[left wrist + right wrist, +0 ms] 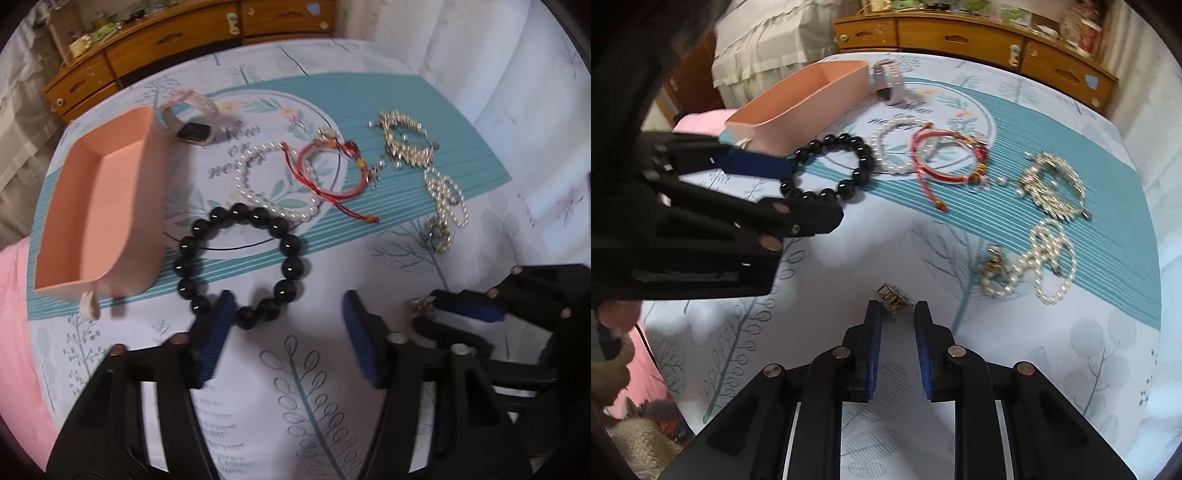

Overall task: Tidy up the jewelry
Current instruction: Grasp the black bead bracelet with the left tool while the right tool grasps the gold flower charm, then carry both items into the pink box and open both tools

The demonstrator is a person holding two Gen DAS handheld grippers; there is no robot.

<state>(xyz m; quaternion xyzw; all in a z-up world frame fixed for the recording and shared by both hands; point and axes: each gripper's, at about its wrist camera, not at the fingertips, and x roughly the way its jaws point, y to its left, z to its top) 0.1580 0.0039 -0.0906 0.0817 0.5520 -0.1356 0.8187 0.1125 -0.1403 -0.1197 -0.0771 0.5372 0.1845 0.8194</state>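
Observation:
A black bead bracelet [240, 262] [831, 168] lies on the patterned tablecloth. My left gripper [288, 317] [816, 194] stands open over its near arc, with the left fingertip against the beads. To the right, my right gripper [898, 312] [421, 312] is shut on a small gold and silver piece [894, 297] [419, 304] that rests on the cloth. A pink open box [147, 206] [798, 107] stands left of the bracelet, with nothing showing inside it.
A pink watch [195, 127] [886, 79] lies behind the box. A pearl bracelet [255, 177], red cord bracelet [332, 173], gold fringe bracelet [406, 142] and pearl necklace [447, 199] lie mid-table. Wooden drawers [166, 48] stand beyond the table's far edge.

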